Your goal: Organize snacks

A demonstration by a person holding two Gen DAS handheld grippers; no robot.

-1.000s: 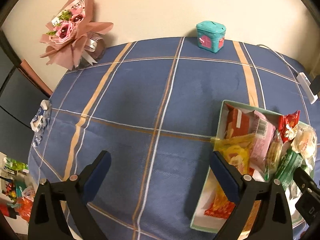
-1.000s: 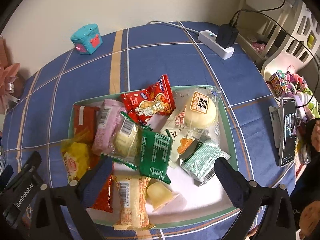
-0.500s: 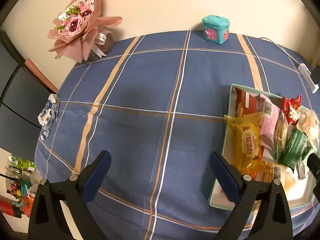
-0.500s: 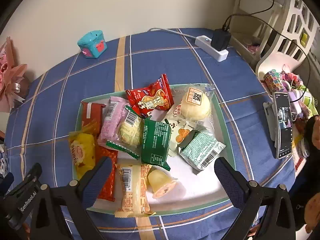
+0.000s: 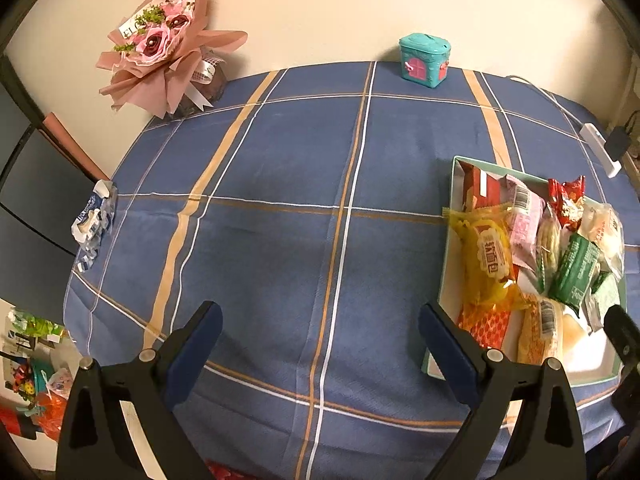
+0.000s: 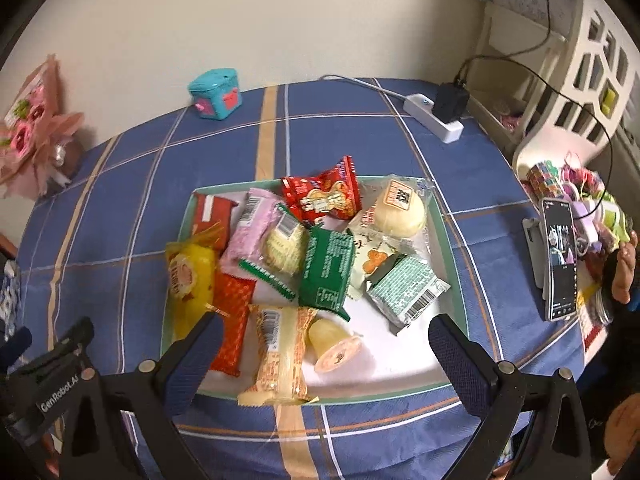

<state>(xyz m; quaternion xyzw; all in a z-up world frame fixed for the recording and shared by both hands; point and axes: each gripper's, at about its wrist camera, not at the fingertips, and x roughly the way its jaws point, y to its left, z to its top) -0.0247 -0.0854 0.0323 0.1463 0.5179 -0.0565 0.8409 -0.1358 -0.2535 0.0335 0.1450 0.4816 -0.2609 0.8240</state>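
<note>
The left gripper (image 5: 320, 344) hangs with its blue-padded fingers spread wide and empty over a bare stretch of the blue plaid tablecloth (image 5: 280, 184). Ahead of its right finger lies the shallow green-rimmed white tray (image 5: 447, 272) of wrapped snacks, with the yellow crinkled snack packet (image 5: 486, 264) bearing red Chinese characters nearest that finger. Far ahead of the left finger stands a pink paper-wrapped flower bouquet (image 5: 164, 48) whose tag ends in "STUDIO"; far ahead, against the wall, sits a small teal box with pink doors (image 5: 425, 60).

The right gripper (image 6: 326, 354) is likewise wide open and holds nothing, its fingers straddling the near edge of the tray. Between them lie an orange-and-cream long wrapper with a barcode (image 6: 278, 356) and a pale jelly cup (image 6: 334, 342). Beyond sit a dark green packet (image 6: 327, 268), a pale green barcoded packet (image 6: 408, 288), a red peanut-printed bag (image 6: 322, 196) and a round white bun in clear wrap (image 6: 400, 208) with an orange label. The other gripper's body, left of the left finger, reads "GenRobot.AI". Right of the right finger a smartphone (image 6: 560, 260) stands near the table edge; open cloth lies left of the tray.
</note>
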